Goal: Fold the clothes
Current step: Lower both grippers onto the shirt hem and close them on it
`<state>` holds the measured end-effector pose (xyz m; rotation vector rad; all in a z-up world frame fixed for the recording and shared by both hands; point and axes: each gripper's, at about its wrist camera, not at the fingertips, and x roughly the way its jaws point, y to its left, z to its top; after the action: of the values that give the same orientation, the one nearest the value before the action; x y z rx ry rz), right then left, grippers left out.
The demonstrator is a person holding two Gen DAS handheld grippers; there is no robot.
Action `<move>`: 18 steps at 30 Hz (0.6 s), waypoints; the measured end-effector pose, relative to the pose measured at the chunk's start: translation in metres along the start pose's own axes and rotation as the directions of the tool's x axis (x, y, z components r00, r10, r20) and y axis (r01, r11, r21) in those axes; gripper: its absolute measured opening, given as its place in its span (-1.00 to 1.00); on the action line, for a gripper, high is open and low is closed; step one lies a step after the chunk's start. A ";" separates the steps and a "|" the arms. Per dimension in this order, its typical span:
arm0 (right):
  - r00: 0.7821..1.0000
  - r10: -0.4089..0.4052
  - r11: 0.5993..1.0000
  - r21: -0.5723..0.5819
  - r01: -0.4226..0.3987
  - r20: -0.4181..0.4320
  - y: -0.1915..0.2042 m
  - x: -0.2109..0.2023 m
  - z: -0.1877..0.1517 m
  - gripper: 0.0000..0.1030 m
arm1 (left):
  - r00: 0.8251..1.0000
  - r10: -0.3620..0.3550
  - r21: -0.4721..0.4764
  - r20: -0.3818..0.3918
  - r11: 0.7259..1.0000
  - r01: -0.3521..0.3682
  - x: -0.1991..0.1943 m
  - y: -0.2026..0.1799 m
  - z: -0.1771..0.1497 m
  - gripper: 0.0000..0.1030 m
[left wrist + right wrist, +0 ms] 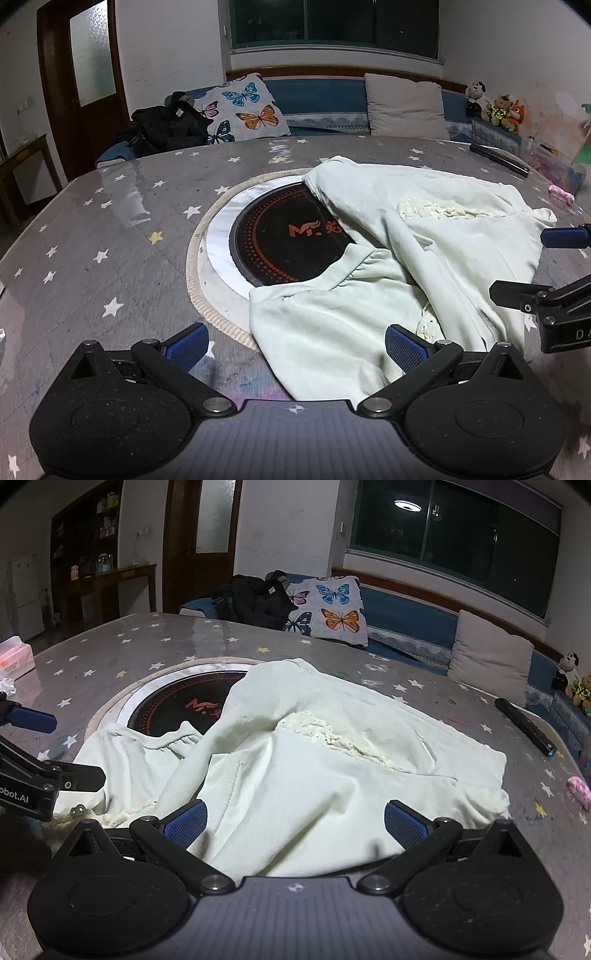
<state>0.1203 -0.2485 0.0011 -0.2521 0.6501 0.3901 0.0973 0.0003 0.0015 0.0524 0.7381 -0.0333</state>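
A pale mint garment (413,258) with a cream lace trim (439,208) lies crumpled on the star-patterned table (92,229), partly over the round black cooktop (280,243). My left gripper (297,347) stands open at the garment's near left corner, its blue pads on either side of the cloth edge. The right gripper (517,264) shows at the right edge, open. In the right wrist view the garment (332,760) fills the middle, and my right gripper (295,825) is open over its near hem. The left gripper (55,746) appears at the left, open.
A black stick-like object (524,725) and a small pink thing (580,788) lie on the table's right side. A tissue pack (14,659) sits at the far left. Behind the table is a blue sofa (321,99) with a butterfly cushion (243,109), a grey cushion (406,105) and a black bag (166,127).
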 end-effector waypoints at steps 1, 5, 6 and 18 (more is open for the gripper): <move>1.000 0.001 1.000 -0.002 -0.001 0.000 0.000 0.001 0.001 1.00 | 1.000 0.001 0.000 0.000 1.000 -0.001 0.001 0.000 0.001 1.00; 1.000 0.000 1.000 -0.011 0.000 0.000 0.000 0.003 0.005 1.00 | 1.000 0.002 -0.003 -0.004 1.000 -0.002 0.005 0.002 0.004 1.00; 1.000 0.000 1.000 -0.012 0.000 0.000 0.000 0.004 0.005 1.00 | 1.000 0.001 -0.005 -0.004 1.000 -0.001 0.006 0.003 0.005 1.00; 1.000 0.001 1.000 -0.020 -0.001 -0.007 -0.002 0.014 0.012 1.00 | 1.000 -0.006 -0.006 -0.019 1.000 0.006 0.020 0.005 0.012 0.99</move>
<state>0.1380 -0.2419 0.0014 -0.2725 0.6533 0.3973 0.1208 0.0044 -0.0026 0.0448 0.7571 -0.0363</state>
